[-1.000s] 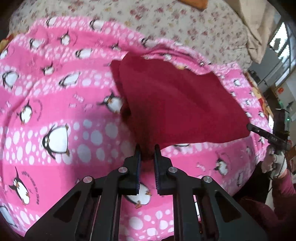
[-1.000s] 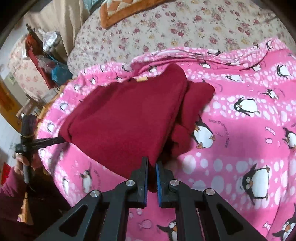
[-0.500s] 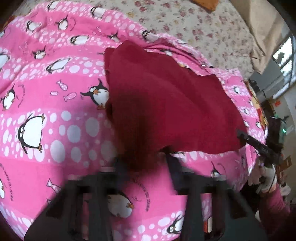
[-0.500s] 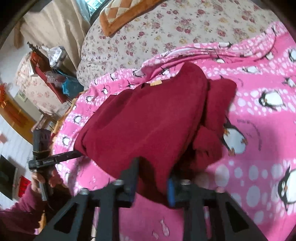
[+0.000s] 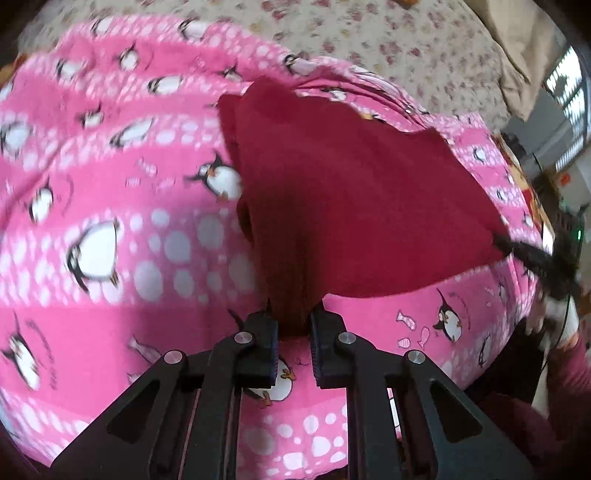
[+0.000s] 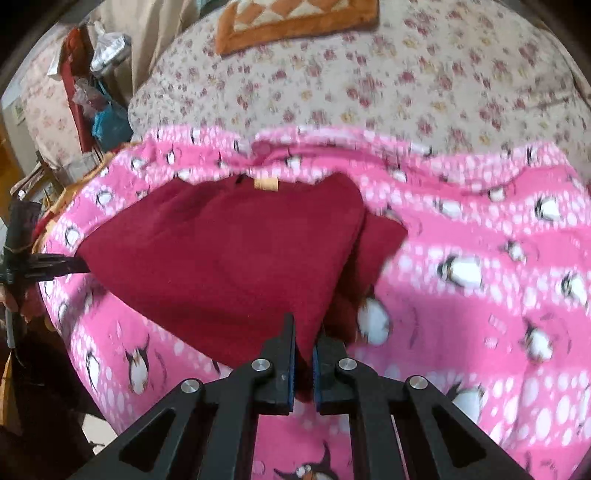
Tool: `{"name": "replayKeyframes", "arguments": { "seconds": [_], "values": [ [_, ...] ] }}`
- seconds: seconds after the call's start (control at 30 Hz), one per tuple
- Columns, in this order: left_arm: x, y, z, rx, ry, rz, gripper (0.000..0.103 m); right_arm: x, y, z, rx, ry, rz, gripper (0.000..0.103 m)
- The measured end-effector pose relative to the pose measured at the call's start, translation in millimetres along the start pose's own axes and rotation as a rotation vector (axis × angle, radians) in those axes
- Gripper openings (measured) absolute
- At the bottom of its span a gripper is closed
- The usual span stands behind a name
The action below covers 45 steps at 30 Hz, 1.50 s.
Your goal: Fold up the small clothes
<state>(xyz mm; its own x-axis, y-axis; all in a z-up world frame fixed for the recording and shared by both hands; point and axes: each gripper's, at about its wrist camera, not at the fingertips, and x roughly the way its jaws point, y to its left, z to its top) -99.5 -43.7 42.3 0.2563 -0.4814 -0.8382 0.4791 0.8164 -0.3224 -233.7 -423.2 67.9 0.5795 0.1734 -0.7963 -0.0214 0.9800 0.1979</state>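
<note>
A dark red garment (image 5: 351,206) lies partly folded on a pink penguin blanket (image 5: 110,229). My left gripper (image 5: 291,325) is shut on the garment's near corner. My right gripper (image 6: 303,350) is shut on the garment's (image 6: 229,258) opposite near corner. Each gripper shows in the other's view: the right one at the far right of the left wrist view (image 5: 524,254), the left one at the far left of the right wrist view (image 6: 70,264). The garment's tan neck label (image 6: 266,183) faces up at its far edge. A sleeve (image 6: 376,243) sticks out to the right under the folded body.
The pink blanket (image 6: 480,236) covers the near part of a bed with a floral cover (image 6: 369,74). An orange patterned cushion (image 6: 295,18) lies at the back. Cluttered shelves and bags (image 6: 92,74) stand at the far left. The bed edge drops off near the other hand.
Both grippers have kept their hold on the red garment and moved with it; the garment's near edge is lifted and drawn toward the far side. The views are blurred by motion.
</note>
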Motion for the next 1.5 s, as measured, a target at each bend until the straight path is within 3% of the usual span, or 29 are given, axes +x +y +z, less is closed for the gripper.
{"name": "replayKeyframes", "arguments": {
  "seconds": [0.13,0.2,0.27,0.3,0.37,0.5,0.63,0.7,0.83,0.93,1.1,1.23,1.33,1.5],
  "values": [
    [-9.9,5.8,0.5,-0.066,0.003,-0.038,0.022,-6.0,-3.0,-15.0,0.031,0.013,0.068,0.006],
    [-21.6,4.7,-0.8,-0.078,-0.012,-0.044,0.033,-20.7,-6.4,-16.7,0.050,-0.002,0.087,0.006],
    [-37.3,3.2,0.0,-0.084,-0.064,-0.039,0.057,-34.1,-4.9,-15.0,0.060,-0.029,0.082,0.006],
    [-45.0,1.1,1.4,-0.092,-0.100,-0.040,0.059,-40.8,-1.8,-12.0,0.055,-0.053,0.085,0.009],
    [-53.7,-5.5,10.1,-0.100,-0.147,-0.047,0.059,-47.7,6.2,-3.1,0.046,-0.090,0.101,0.013],
    [-41.3,-18.7,29.5,-0.117,-0.166,0.025,0.059,-30.8,26.1,29.7,0.044,-0.122,0.186,0.039],
    [-4.3,-24.3,43.9,-0.105,-0.143,0.165,0.059,14.9,33.3,64.7,0.125,-0.094,0.233,0.039],
    [8.3,-20.9,45.0,-0.102,-0.135,0.200,0.059,41.2,28.8,81.7,0.180,-0.067,0.238,0.039],
    [18.7,-11.7,49.0,-0.118,-0.139,0.188,0.060,85.3,19.3,107.3,0.181,0.032,0.153,0.039],
    [22.2,-5.4,53.1,-0.130,-0.152,0.186,0.064,113.2,6.5,120.9,0.132,0.092,-0.072,0.039],
    [24.9,7.4,55.3,-0.201,-0.147,0.162,0.070,132.7,-22.9,132.3,0.186,0.105,-0.144,0.034],
    [13.7,14.2,51.0,-0.247,-0.166,0.161,0.070,113.1,-13.2,134.3,0.188,0.061,-0.158,0.034],
    [12.0,15.2,49.5,-0.261,-0.167,0.156,0.070,93.4,9.4,136.8,0.160,0.029,-0.047,0.034],
    [14.9,13.6,48.5,-0.273,-0.163,0.157,0.070,103.6,97.1,153.1,-0.018,0.067,0.142,0.035]
  ]
}}
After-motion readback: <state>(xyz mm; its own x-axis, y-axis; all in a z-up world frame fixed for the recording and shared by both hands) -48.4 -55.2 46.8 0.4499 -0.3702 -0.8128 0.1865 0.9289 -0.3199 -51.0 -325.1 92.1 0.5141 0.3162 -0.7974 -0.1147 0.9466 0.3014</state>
